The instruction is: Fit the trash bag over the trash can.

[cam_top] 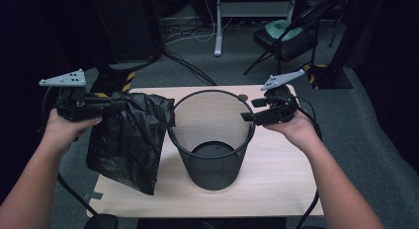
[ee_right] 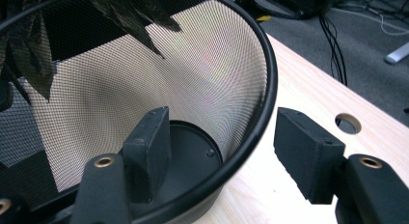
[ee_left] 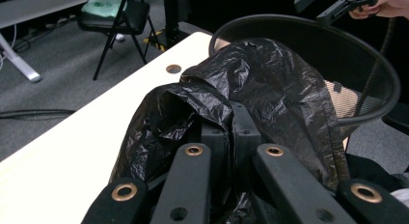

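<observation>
Left gripper (cam_top: 116, 104) fingers clenched on the gathered top of a black plastic bag (cam_top: 129, 140), which hangs beside the mesh bin (cam_top: 212, 140), draped down to the surface (cam_top: 276, 184). Right gripper (cam_top: 247, 117) fingers released, straddling the bin's rim without pressing it. The bin stands upright mid-surface.

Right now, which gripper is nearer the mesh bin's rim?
Right. The right gripper straddles the mesh bin's rim, jaws open; the left gripper holds the black bag beside the bin.
</observation>
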The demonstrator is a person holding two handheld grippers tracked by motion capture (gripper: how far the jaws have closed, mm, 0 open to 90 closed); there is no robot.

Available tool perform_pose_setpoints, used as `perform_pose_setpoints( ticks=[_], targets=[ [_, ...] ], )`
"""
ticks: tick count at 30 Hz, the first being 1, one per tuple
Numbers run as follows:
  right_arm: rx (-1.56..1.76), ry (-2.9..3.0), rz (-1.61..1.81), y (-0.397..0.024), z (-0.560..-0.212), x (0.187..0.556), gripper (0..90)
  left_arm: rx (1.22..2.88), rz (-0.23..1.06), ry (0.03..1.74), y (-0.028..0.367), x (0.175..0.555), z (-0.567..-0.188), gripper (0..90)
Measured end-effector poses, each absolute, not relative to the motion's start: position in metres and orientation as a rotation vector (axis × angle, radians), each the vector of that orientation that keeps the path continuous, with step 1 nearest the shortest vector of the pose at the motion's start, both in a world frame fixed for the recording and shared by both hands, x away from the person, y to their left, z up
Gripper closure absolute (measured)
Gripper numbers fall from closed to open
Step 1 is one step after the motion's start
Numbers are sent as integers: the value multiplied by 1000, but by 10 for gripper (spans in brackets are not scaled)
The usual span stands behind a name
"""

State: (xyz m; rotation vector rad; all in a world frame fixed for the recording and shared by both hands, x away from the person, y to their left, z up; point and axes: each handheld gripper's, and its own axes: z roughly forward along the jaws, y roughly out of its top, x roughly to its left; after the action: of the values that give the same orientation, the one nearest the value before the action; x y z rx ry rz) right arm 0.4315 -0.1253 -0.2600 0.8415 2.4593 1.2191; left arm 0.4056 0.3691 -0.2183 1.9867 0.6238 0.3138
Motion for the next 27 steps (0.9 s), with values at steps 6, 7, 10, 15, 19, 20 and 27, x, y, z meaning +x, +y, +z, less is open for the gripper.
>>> perform_pose_setpoints(
  ticks=[6,7,10,15,19,20,27],
  targets=[
    [781,2462,1236,-113,-255,429,352,1986,290,581,359,405,-212,870],
    [774,2469,1235,-111,-255,429,352,1989,287,574,357,406,-211,870],
    [750,2479,1236,-104,-254,429,352,1997,288,558,352,406,-207,870],
    [719,2483,1257,-96,-251,429,350,1988,275,524,342,405,-202,870],
    [690,2490,1284,-90,-250,428,348,1997,254,496,330,406,-205,870],
    [690,2494,1286,-89,-250,428,348,1998,247,490,327,407,-206,870],
    [648,2513,1317,-78,-249,429,343,2011,210,442,305,409,-212,870]
  ],
)
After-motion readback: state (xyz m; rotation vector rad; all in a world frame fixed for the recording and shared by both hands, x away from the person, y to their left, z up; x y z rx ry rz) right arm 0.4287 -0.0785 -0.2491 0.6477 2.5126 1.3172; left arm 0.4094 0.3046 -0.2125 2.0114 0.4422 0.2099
